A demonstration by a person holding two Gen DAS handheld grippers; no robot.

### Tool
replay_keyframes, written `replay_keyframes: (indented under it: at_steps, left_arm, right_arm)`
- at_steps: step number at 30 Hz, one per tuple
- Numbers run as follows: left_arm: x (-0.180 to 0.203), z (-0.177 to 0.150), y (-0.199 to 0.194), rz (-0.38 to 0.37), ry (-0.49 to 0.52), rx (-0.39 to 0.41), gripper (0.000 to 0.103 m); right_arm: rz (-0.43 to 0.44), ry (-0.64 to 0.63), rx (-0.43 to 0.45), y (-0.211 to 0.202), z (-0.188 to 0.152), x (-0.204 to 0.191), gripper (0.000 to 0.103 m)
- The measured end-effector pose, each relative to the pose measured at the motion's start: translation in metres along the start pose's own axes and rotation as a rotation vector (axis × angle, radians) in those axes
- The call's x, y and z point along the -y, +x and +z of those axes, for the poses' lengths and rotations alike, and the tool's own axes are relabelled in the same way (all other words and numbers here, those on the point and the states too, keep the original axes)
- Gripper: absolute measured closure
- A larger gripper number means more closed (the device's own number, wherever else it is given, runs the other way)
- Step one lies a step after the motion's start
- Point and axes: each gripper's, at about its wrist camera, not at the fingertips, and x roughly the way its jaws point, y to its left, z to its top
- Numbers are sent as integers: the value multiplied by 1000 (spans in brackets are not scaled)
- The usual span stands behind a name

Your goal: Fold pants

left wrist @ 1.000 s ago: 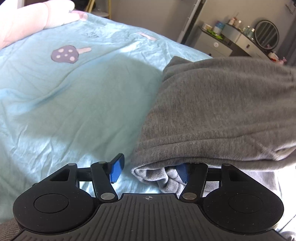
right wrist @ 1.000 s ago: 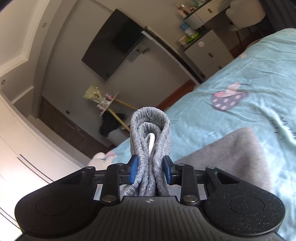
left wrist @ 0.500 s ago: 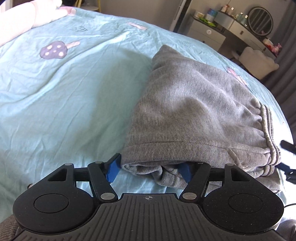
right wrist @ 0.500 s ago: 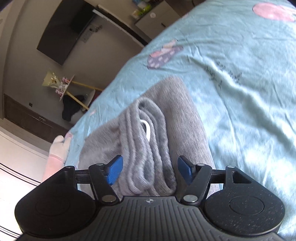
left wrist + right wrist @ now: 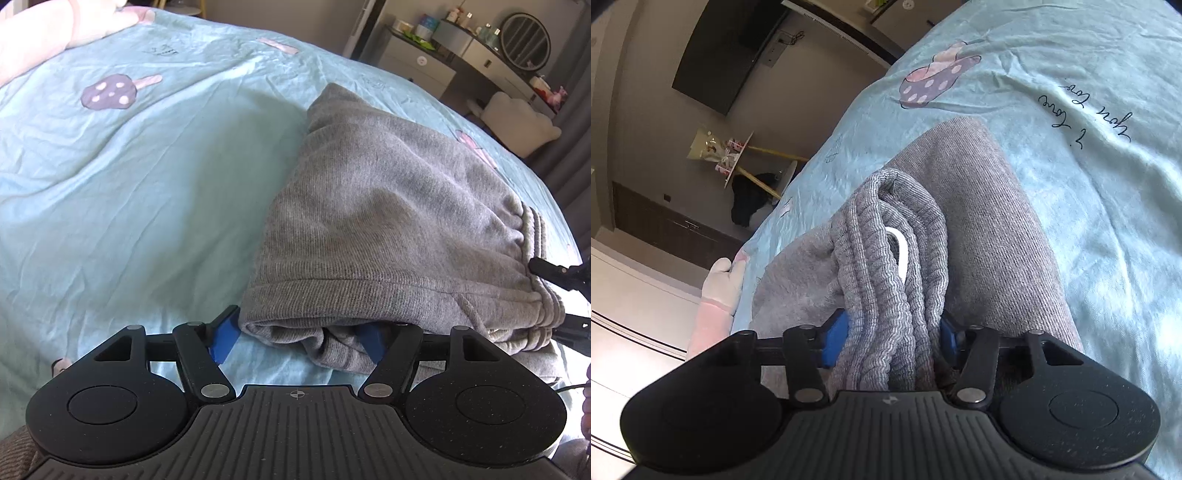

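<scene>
Folded grey pants (image 5: 388, 229) lie on the light-blue bedsheet (image 5: 147, 192). Left gripper (image 5: 299, 338), jaws spread and just widened, straddles the hem loosely. Right gripper (image 5: 892, 338), jaws just narrowing, pinches the bunched waistband (image 5: 894, 266)

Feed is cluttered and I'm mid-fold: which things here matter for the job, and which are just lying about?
Job:
pants
waistband
left claw
right claw
bedsheet, the work surface

Lying about:
plush toy
dresser
round mirror
TV
chair
</scene>
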Motion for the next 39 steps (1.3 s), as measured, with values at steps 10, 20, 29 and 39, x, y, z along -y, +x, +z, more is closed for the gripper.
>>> replay_keyframes:
  at_steps: [10,20,29,39]
  left_arm:
    - [-2,1,-8,-49,1,-23,31]
    - [-26,14,-63,-176,-85,139,15]
    - [-12,13,-21,-40,-124,270,15]
    - [-20,7,-31,-62,-153,348,14]
  right_arm:
    - [-18,-27,2,12,0,-4,51]
    - [57,34,-10,12,4,9,38]
    - [-64,-132,25,8,-2,-24,60]
    - [27,-285,224,-56,0,-98,67]
